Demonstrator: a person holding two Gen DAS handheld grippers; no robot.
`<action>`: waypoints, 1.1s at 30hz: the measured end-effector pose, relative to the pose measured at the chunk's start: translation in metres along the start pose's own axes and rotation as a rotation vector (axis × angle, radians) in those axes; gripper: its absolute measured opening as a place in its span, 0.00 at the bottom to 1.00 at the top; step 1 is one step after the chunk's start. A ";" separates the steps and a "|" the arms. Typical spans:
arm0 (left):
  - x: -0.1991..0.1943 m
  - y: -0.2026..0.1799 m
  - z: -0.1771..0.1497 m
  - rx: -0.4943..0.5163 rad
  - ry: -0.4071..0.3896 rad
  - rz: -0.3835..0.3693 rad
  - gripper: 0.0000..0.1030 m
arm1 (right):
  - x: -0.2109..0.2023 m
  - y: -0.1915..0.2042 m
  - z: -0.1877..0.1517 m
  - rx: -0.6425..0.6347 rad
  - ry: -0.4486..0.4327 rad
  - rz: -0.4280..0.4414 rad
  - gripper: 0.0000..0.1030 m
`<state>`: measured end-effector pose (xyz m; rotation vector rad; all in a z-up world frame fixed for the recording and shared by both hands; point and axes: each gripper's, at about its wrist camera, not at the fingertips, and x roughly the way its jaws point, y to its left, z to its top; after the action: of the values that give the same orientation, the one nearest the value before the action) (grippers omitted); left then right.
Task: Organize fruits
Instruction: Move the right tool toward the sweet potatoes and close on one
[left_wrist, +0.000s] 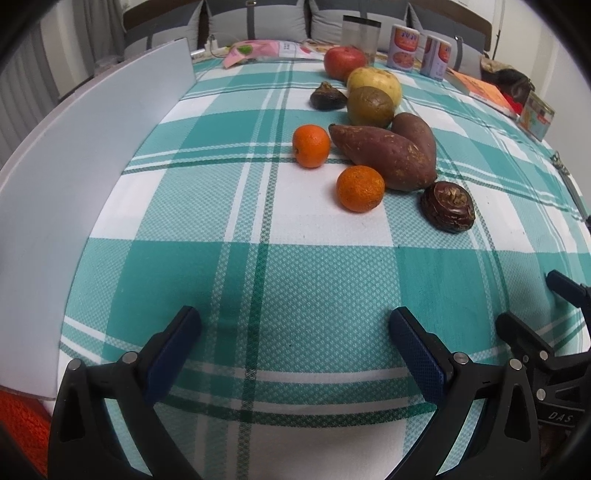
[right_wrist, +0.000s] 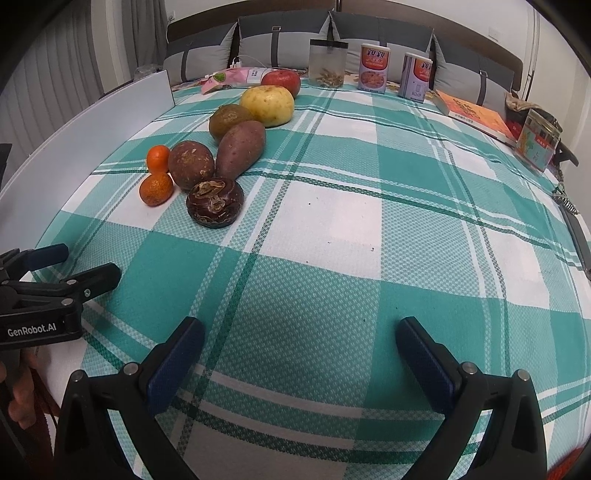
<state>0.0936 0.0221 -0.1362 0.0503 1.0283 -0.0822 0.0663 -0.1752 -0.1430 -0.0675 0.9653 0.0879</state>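
A: Grippers?
B: Left gripper (left_wrist: 295, 325) spread wide, nothing between its blue-padded fingers (left_wrist: 173, 354). Right gripper (right_wrist: 299, 336) same, spread and holding nothing. Both hover low over the teal-and-white checked tablecloth (right_wrist: 332, 221), side by side.
A: Fruit?
B: All in a loose row ahead of the left gripper. Dark brown ridged round fruit (left_wrist: 447, 206) nearest, two small orange mandarins (left_wrist: 360, 188) (left_wrist: 311, 146), two reddish-brown sweet potatoes (left_wrist: 384, 157) touching each other, olive-green round fruit (left_wrist: 370, 107), yellow apple (left_wrist: 373, 85), red apple (left_wrist: 343, 62) farthest.
A: Anything else?
B: White upright board (left_wrist: 92, 155) along the left edge. Printed cans (right_wrist: 373, 66) at the far edge.
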 end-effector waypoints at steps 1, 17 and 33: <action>0.000 0.000 0.000 0.006 0.003 -0.005 1.00 | 0.000 0.000 0.000 -0.004 0.001 0.002 1.00; -0.005 0.017 0.002 0.048 0.076 -0.109 0.99 | -0.011 -0.031 0.057 0.128 0.099 0.174 0.84; -0.017 0.043 0.001 -0.017 0.033 -0.155 0.98 | 0.076 0.112 0.171 -0.334 0.406 0.176 0.41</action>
<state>0.0894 0.0652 -0.1210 -0.0435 1.0651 -0.2142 0.2377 -0.0439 -0.1105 -0.3177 1.3539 0.4099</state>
